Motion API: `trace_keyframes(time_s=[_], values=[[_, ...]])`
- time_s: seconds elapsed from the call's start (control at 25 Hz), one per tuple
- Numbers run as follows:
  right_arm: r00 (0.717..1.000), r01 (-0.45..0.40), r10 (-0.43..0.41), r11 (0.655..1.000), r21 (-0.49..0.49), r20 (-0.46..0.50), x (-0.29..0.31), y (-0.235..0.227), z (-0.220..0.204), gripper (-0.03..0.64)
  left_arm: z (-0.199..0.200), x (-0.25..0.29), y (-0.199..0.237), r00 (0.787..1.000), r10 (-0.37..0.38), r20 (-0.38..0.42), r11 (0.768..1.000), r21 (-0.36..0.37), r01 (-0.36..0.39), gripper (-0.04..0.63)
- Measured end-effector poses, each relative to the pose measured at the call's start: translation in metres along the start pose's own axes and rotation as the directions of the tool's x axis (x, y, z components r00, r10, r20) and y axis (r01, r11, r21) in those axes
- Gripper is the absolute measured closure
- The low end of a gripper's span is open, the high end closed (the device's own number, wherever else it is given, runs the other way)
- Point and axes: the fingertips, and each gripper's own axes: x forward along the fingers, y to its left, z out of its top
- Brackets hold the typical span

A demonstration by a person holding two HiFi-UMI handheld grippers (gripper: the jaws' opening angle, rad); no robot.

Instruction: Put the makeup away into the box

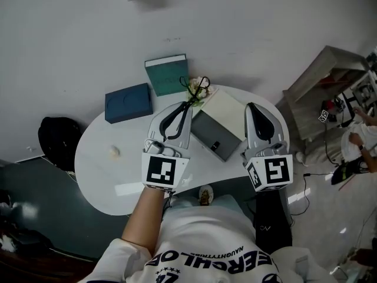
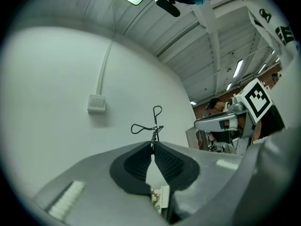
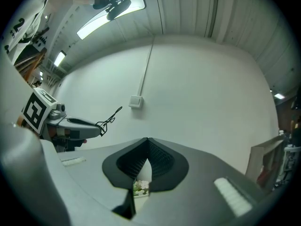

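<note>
My left gripper (image 1: pixel 189 104) is shut on a black eyelash curler (image 1: pixel 198 87), whose loop handles stick out past the fingertips above the table. In the left gripper view the eyelash curler (image 2: pixel 152 126) rises from the closed pads against the white wall. Just right of it an open grey box (image 1: pixel 214 135) lies on the white table (image 1: pixel 112 184), its pale lid (image 1: pixel 226 107) folded back. A small dark item lies inside. My right gripper (image 1: pixel 252 107) hovers over the box's right end, shut, with nothing between its pads (image 3: pixel 157 157). The right gripper view shows the left gripper (image 3: pixel 100 129) holding the curler (image 3: pixel 111 116).
A dark blue box (image 1: pixel 128 102) and a teal box (image 1: pixel 167 73) sit at the table's back edge. A small pale object (image 1: pixel 114 151) lies at the left. A floral item (image 1: pixel 199 92) lies under the curler. A black bag (image 1: pixel 59 139) stands left, a wooden shelf (image 1: pixel 323 87) right.
</note>
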Motion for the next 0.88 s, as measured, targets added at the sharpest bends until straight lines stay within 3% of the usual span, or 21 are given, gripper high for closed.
trace_keyframes(time_s=[0.28, 0.48, 0.72, 0.88], values=[[1.000, 0.006, -0.006, 1.000, -0.011, -0.007, -0.004, -0.018, -0.008, 0.588, -0.014, 0.015, -0.018, 0.999, -0.010, -0.037, 1.000, 0.004, 0.010, 0.569], [1.000, 0.007, -0.007, 1.000, -0.009, -0.007, -0.003, -0.027, -0.009, 0.588, -0.066, 0.030, -0.028, 0.986, -0.038, -0.159, 0.999, -0.034, 0.033, 0.569], [1.000, 0.006, -0.006, 1.000, -0.008, -0.021, -0.003, -0.034, -0.017, 0.588, -0.164, 0.043, -0.055, 0.923, -0.123, -0.364, 0.985, -0.160, 0.068, 0.569], [0.999, 0.019, -0.019, 1.000, -0.010, -0.031, -0.006, -0.043, -0.022, 0.588, -0.233, 0.040, -0.065, 0.848, -0.152, -0.507, 0.979, -0.195, 0.059, 0.569]])
